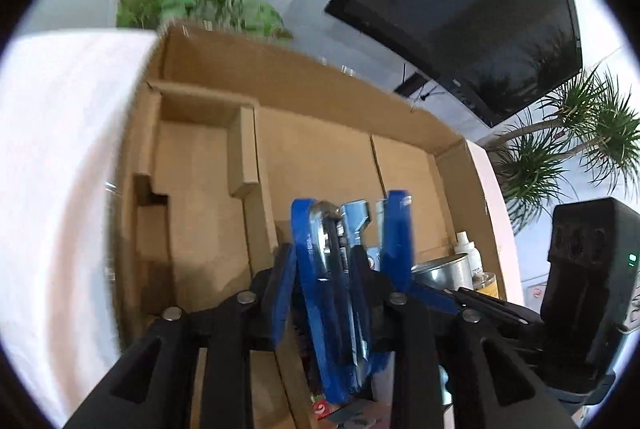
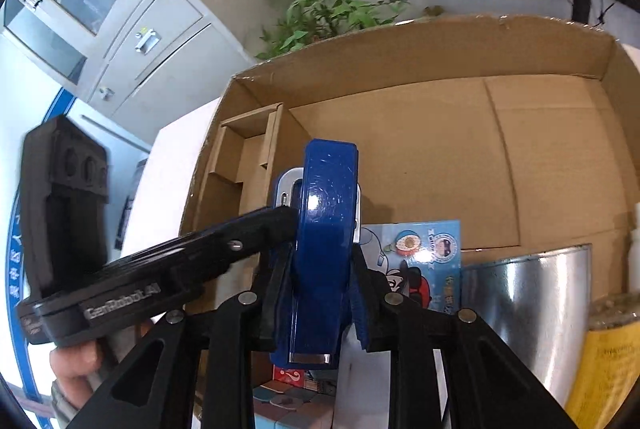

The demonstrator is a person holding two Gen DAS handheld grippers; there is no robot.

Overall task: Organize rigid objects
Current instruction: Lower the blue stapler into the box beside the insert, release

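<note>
Honestly, the step looks like lowering the blue stapler [image 2: 326,249] into the cardboard box [image 2: 440,149], and both claws are on it at once, so the trick is to bring it down level, aim for bare floor in the middle of the box, and not let one side go before it rests on something. Right claw [image 2: 320,293] is only a little way open, its pads pinched on the stapler's sides, body standing on edge between them. Left claw [image 1: 344,269] comes in from the left in the right wrist view and meets the stapler's far end; in its own view the jaws sit narrowly apart with blue-and-metal stapler parts [image 1: 340,269] between them, though I can't tell if both pads really press. Stapler hangs over the box's near edge, above a cartoon card [image 2: 416,261] lying inside. Steel bucket [image 2: 528,309] crowds the near right corner, so I'd steer toward the divider [image 2: 272,137] side on the left, which looks free.
</note>
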